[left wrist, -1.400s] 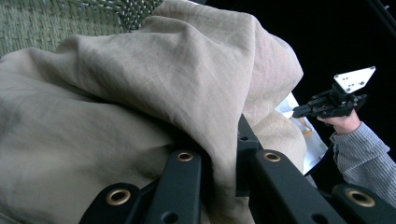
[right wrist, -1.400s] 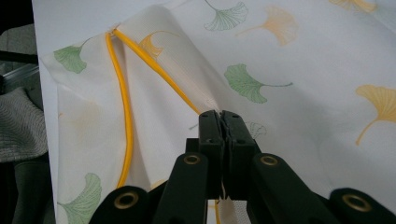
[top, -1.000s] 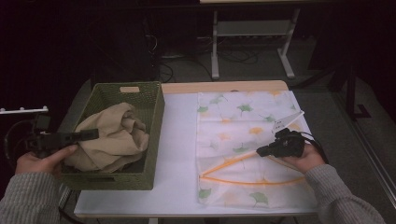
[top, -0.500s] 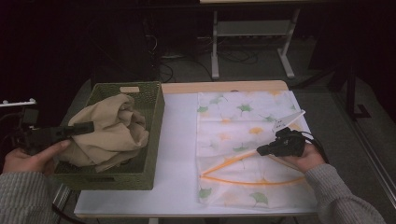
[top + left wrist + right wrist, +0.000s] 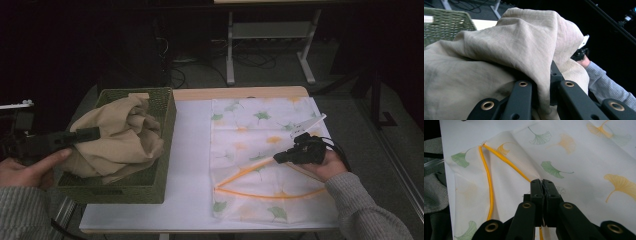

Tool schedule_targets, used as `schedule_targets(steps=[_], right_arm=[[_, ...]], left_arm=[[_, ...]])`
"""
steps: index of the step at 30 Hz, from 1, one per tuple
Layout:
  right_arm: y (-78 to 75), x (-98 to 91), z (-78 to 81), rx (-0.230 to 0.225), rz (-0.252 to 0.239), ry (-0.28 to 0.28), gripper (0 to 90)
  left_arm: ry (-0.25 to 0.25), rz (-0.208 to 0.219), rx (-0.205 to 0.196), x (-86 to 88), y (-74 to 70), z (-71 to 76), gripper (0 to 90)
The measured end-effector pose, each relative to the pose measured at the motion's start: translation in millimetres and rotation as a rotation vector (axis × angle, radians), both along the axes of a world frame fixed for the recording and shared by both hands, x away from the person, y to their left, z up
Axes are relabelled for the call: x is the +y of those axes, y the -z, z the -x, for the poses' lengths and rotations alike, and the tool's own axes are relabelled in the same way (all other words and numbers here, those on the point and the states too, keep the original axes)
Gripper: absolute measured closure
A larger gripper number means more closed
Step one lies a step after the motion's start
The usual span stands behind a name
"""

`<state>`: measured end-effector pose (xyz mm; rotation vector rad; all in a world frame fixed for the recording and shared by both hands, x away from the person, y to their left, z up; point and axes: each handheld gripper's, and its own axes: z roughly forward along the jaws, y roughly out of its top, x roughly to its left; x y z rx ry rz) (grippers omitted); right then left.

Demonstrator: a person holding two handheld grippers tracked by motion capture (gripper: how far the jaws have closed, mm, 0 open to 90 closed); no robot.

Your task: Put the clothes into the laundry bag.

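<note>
The beige cloth [image 5: 120,137] is lying bunched in the green woven basket [image 5: 167,117] at the left of the tabletop [image 5: 192,165], one fold pinched in the left hand-held gripper [image 5: 95,133], whose jaws are clamping it (seen close in the left gripper view [image 5: 529,47]). The right hand-held gripper [image 5: 278,158] is gripping the yellow-piped edge of the leaf-printed bag [image 5: 260,125], lying flat beside the basket.
</note>
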<state>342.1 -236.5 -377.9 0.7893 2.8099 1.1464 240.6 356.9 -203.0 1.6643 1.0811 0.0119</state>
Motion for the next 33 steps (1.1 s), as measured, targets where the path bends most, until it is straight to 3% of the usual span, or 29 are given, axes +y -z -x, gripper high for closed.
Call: schedule_targets(steps=[13, 33], right_arm=[[-1.2, -4.4, -2.2, -0.001, -0.015, 0.012, 87.3], [-1.4, -9.0, -5.3, 0.007, -0.034, 0.025, 87.3]], left_arm=[[0.124, 0.008, -0.033, -42.7, -19.4, -3.6, 84.4], [0.348, -0.012, -0.067, -148.6, -55.7, -26.6, 84.4]])
